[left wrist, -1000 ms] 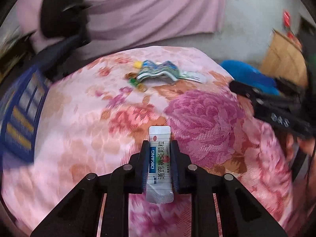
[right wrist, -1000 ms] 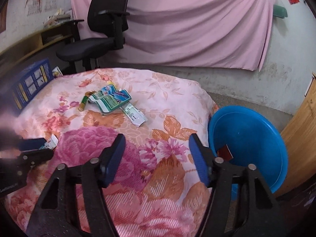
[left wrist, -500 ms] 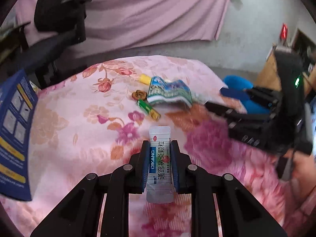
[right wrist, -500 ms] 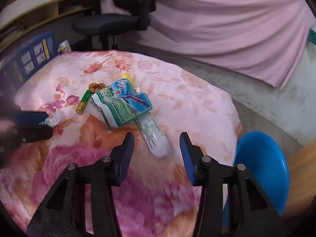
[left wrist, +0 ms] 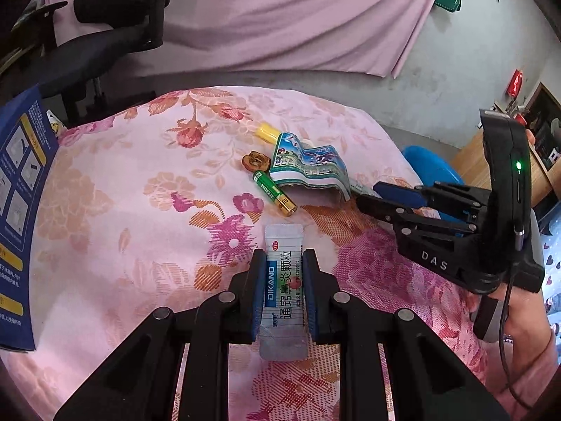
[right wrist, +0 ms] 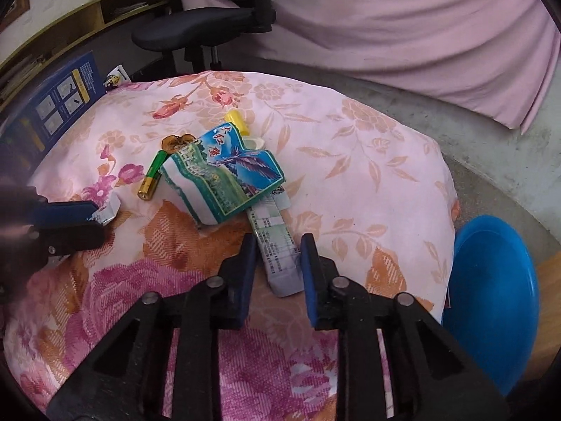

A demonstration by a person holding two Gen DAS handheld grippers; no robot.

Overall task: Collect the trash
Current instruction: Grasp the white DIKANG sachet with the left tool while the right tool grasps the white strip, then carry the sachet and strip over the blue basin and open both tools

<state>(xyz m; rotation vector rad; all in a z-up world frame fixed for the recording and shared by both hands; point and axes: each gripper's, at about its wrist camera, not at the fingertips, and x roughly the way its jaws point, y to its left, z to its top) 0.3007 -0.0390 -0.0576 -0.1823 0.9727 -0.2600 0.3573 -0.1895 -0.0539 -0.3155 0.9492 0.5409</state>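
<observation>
My left gripper (left wrist: 282, 263) is shut on a white and blue medicine sachet (left wrist: 283, 291), held just above the floral cloth. My right gripper (right wrist: 277, 245) is open, its blue pads on either side of a long white and green sachet (right wrist: 277, 249) lying flat on the cloth. That sachet's far end is tucked under a crumpled blue and green wrapper (right wrist: 224, 179) (left wrist: 308, 172). Beside the wrapper lie a green battery (right wrist: 152, 177) (left wrist: 275, 193), a brown shrivelled scrap (right wrist: 177, 140) (left wrist: 256, 161) and a yellow cap (right wrist: 235, 119) (left wrist: 266, 131).
A blue plastic basin (right wrist: 491, 298) (left wrist: 431, 165) stands on the floor off the cloth's right edge. A black office chair (right wrist: 210, 24) and a pink curtain (right wrist: 420, 28) are behind. A blue printed box (left wrist: 17, 193) stands at the left edge.
My right gripper has swung from the basin side in to the trash pile, narrowed, and now straddles the long sachet. The left gripper keeps its sachet and has turned to face the pile.
</observation>
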